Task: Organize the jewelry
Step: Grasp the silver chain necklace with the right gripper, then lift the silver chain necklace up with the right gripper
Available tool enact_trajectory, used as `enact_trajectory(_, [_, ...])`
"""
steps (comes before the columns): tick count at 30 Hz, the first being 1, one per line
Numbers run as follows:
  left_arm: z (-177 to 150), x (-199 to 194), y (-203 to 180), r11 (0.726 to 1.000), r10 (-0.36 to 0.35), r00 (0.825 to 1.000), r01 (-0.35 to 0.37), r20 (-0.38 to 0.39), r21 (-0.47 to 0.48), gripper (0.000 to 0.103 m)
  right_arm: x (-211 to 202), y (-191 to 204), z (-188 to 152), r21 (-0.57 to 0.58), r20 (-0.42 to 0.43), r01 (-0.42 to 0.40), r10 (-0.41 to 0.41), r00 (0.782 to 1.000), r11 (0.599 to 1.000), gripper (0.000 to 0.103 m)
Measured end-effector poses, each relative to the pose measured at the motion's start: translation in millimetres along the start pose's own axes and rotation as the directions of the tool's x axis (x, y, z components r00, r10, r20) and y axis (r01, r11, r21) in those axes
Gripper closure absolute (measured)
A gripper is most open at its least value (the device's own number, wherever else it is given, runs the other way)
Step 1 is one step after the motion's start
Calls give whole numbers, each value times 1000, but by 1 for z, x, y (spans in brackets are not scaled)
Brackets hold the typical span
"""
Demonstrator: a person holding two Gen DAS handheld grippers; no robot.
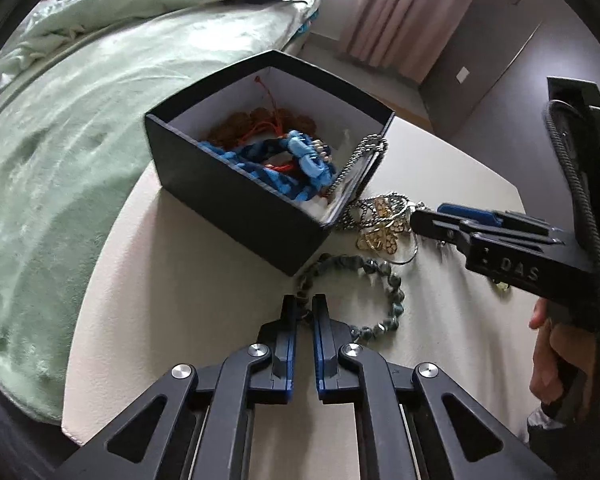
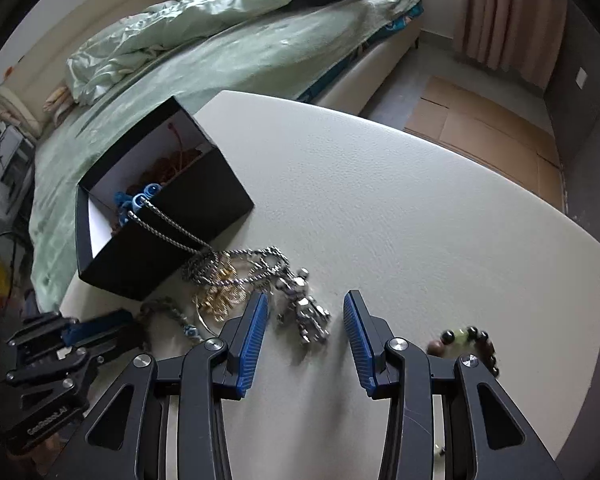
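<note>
A green-sheeted bed (image 2: 228, 52) borders the pale desk (image 2: 420, 208). The black box (image 1: 236, 200) holds blue cords. The left gripper (image 1: 305, 308) pinches the green bead bracelet (image 1: 384, 280) beside it. The right gripper (image 2: 305, 312) gapes around the silver robot pendant (image 2: 306, 308); dark beads (image 2: 470, 340) lie right.

The box (image 1: 236, 196) looks like matt black card with a white paper lining. The robot pendant (image 2: 306, 312) is glossy metal on a finely textured matt table (image 2: 420, 220).
</note>
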State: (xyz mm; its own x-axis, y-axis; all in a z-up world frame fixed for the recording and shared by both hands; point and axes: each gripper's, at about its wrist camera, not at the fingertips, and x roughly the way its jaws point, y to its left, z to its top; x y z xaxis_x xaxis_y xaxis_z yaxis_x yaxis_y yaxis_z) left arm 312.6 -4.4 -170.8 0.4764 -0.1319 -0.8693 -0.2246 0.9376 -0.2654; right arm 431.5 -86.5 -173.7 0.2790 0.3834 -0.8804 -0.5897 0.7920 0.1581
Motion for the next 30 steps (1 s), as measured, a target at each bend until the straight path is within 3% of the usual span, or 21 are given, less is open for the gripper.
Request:
enact_trajectory(6, [-3, -8, 25, 998, -36, 999, 36, 2, -44, 99, 5, 13, 4, -84, -16, 63, -65, 998, 994, 63])
enact_trajectory(8, [-3, -12, 30, 998, -42, 999, 42, 15, -47, 103, 4, 15, 3, -84, -27, 18, -21, 999, 996, 86])
enact_trajectory(15, [1, -26, 38, 996, -80, 996, 81, 32, -42, 103, -2, 19, -6, -80, -27, 17, -19, 999, 997, 87])
enact_trajectory(22, [10, -20, 33, 992, -123, 992, 122, -30, -21, 101, -28, 13, -14, -17, 29, 3, -3, 1000, 1000, 88])
enact_trajectory(24, [15, -13, 25, 991, -130, 989, 129, -64, -18, 94, -39, 10, -15, 1, 53, 3, -3, 999, 1000, 88])
enact_trajectory(26, [15, -8, 23, 991, -133, 988, 132, -73, -25, 77, -52, 6, -15, 19, 75, 1, -2, 997, 1000, 88])
enact_trajectory(28, [13, -8, 21, 992, -125, 990, 123, -60, -32, 50, -63, 4, -13, 30, 94, -11, 8, 996, 999, 88])
enact_trajectory(30, [13, -6, 18, 994, -104, 993, 102, -52, -28, 47, -73, 5, -9, 30, 112, -15, 11, 994, 999, 88])
